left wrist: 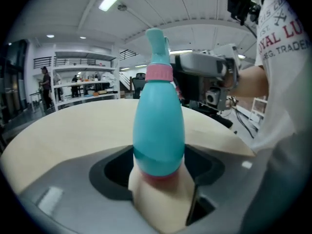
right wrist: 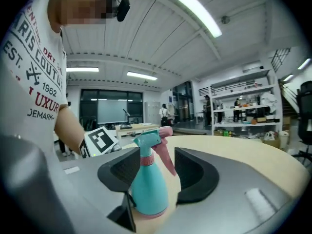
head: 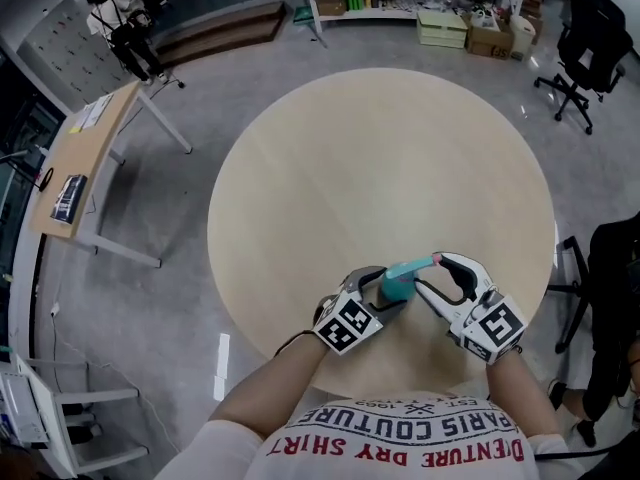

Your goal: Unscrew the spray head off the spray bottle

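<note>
At the table's (head: 380, 158) six o'clock edge, the left gripper (head: 388, 290) clamps the spray bottle (left wrist: 159, 126) steady, probably so the right gripper (head: 432, 273), jaws spread, can straddle its spray head (right wrist: 151, 143).

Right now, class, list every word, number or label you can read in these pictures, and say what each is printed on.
"PARIS COUTURE": white shirt, upside down in the head view.
"DRY SHIRT": same shirt, in red.
"1962": same shirt, right gripper view.
"YAL LU" and "TRADE": same shirt, cut off, left gripper view.
Spray bottle: no print visible.
Marker cubes: black squares only, no letters.
Shelf boxes: too small to read.
</note>
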Motion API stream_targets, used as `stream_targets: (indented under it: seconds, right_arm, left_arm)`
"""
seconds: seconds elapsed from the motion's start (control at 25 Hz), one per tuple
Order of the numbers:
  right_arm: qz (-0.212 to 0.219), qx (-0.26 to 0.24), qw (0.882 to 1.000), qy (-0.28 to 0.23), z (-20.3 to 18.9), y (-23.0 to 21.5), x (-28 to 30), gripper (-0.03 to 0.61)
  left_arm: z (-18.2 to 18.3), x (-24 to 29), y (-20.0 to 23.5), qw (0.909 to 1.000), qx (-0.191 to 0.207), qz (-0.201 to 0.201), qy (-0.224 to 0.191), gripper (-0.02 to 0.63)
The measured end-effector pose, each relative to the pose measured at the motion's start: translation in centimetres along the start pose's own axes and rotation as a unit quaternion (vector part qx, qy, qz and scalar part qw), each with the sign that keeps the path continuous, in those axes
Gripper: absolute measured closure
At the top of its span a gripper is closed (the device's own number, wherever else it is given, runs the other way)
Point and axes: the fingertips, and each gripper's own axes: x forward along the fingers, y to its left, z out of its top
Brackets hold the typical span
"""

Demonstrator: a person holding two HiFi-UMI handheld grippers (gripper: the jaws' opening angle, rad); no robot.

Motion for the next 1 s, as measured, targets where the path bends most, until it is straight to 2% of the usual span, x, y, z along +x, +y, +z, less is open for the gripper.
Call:
stream_targets:
  seconds: [0.08, 0.16, 0.28, 0.44, 0.68, 0.76, 0.84, 0.92, 1.0]
  right_arm:
    - [-0.028, 0.012, 1.000, -0.008, -0.1, 0.6, -1.1, 0.368]
    - [-0.035, 0.017, 0.999, 0.000, -0.6, 0.8, -1.1, 0.371]
    - [-0.047, 0.015, 0.999, 0.018, -1.6, 0.7, 0.0, 0.391]
    - [-0.047, 0.008, 0.998, 0.029, -1.6, 2.3, 1.1, 0.415]
    - [-0.050, -0.011, 0.998, 0.036, -1.8, 1.8, 1.7, 0.445]
    - [-0.034, -0.018, 0.998, 0.040, -1.8, 2.0, 1.9, 0.448]
    - [0.003, -0.021, 0.999, 0.044, -1.8, 2.4, 1.9, 0.451]
    - [0.060, -0.029, 0.996, 0.052, -1.7, 2.9, 1.8, 0.451]
    - [0.127, -0.040, 0.989, 0.066, -1.8, 3.5, 1.6, 0.451]
  left_arm:
    - [-0.1, 0.0, 0.1, 0.9985, -0.036, 0.041, -0.006, 0.291]
    - [0.3, 0.4, 0.6, 0.9947, -0.066, 0.078, -0.012, 0.291]
    - [0.7, 0.8, 0.9, 0.9897, -0.089, 0.111, -0.016, 0.291]
    - [0.4, 0.5, -0.6, 0.9885, -0.085, 0.124, -0.018, 0.291]
    - [0.4, 0.8, -1.1, 0.9889, -0.077, 0.126, -0.018, 0.293]
    - [0.2, 0.7, -1.0, 0.9906, -0.070, 0.116, -0.018, 0.293]
    - [0.1, 0.4, -1.1, 0.9948, -0.051, 0.086, -0.018, 0.293]
    - [-0.1, 0.2, -1.5, 0.9993, -0.014, 0.031, -0.016, 0.293]
    - [-0.4, -0.1, -1.9, 0.9984, 0.037, -0.042, -0.009, 0.293]
